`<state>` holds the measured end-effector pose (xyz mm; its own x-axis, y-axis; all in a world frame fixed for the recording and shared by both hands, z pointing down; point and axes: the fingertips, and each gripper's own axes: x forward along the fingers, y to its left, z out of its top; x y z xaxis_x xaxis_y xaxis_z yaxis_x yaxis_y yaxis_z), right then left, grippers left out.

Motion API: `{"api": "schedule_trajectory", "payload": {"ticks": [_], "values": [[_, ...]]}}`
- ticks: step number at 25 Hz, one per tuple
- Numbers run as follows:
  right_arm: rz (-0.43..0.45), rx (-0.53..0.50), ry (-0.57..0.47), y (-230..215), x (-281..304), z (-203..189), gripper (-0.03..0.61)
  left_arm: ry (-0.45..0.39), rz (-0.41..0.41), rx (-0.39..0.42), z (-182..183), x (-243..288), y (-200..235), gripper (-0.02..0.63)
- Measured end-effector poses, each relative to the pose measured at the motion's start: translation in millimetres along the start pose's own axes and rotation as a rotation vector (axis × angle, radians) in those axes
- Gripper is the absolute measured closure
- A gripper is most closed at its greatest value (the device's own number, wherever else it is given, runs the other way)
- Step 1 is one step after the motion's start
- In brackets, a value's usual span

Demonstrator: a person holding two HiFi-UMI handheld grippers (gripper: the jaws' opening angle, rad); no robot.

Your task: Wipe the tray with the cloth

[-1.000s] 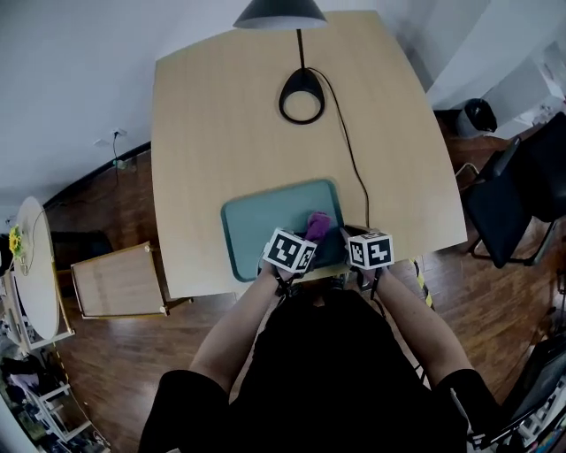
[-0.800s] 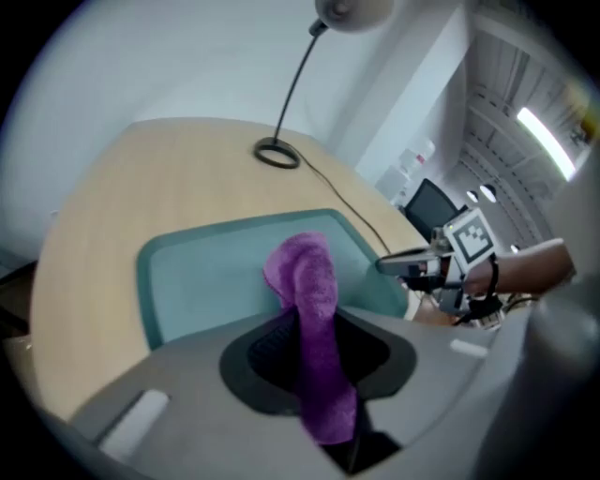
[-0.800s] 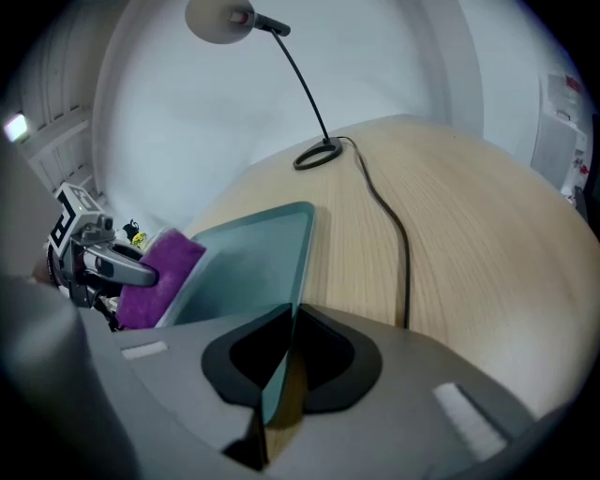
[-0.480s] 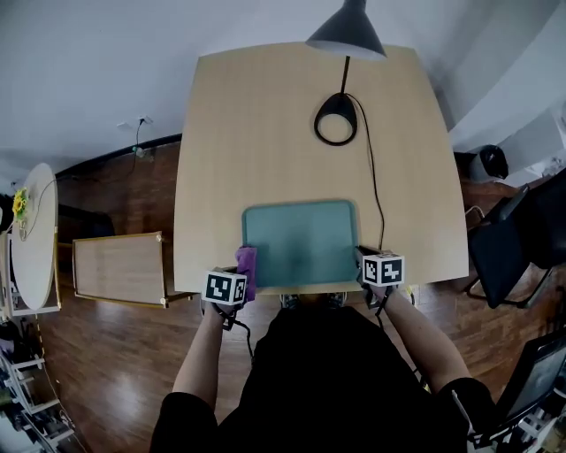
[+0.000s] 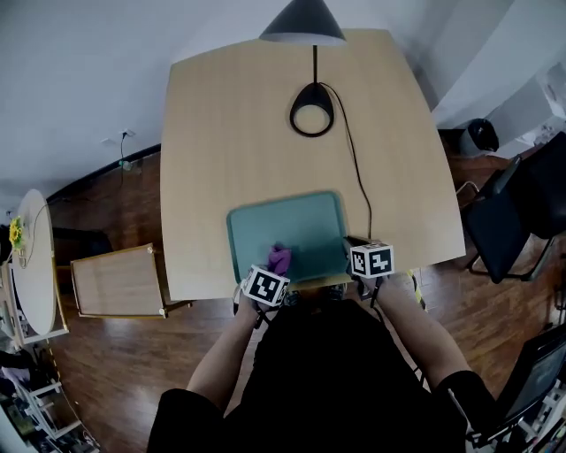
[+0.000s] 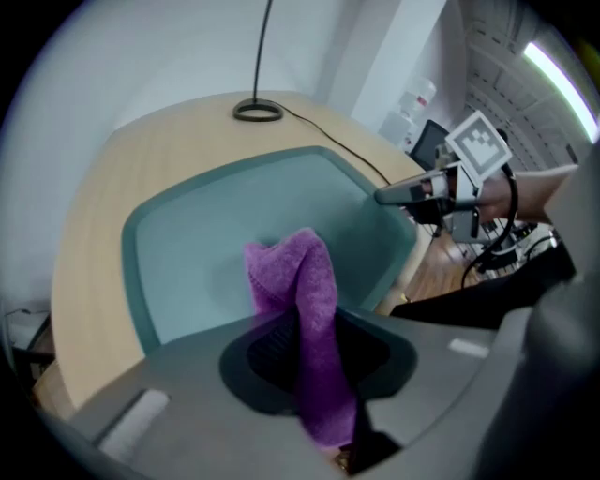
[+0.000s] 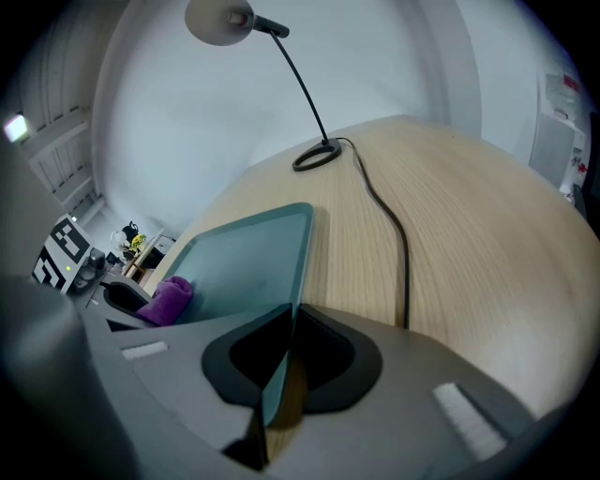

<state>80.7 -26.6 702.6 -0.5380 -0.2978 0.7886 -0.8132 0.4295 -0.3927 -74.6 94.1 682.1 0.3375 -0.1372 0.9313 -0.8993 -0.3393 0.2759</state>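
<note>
Tray: one
Cloth: one
Grippers: two, left gripper, right gripper
Lamp: one
Lamp cord: one
Table: one

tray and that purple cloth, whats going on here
A person with a handheld gripper in each hand is wiping a teal tray on a wooden table. The left gripper is shut on a purple cloth, which sits on the tray near its front edge. The right gripper is clamped on the tray's front right rim, steadying it.
</note>
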Motion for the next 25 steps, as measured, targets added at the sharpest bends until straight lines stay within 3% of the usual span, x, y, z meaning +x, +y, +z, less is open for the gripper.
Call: {"api": "schedule_trajectory", "payload": {"ticks": [6,10,19,21,25], "values": [[0.008,0.006,-0.023,6,-3,2,0.552,0.05,-0.114,0.153,31,20,-56,0.499],[0.009,0.005,-0.024,9,-2,2,0.552,0.067,-0.127,0.278,51,31,-81,0.499],[0.016,0.043,-0.031,7,-4,1,0.554,0.135,-0.176,0.531,52,48,-121,0.499],[0.014,0.041,-0.028,5,-4,0,0.554,0.141,-0.202,0.556,52,50,-122,0.499],[0.01,0.032,-0.02,4,-3,-2,0.554,0.128,-0.244,0.511,53,47,-119,0.499]]}}
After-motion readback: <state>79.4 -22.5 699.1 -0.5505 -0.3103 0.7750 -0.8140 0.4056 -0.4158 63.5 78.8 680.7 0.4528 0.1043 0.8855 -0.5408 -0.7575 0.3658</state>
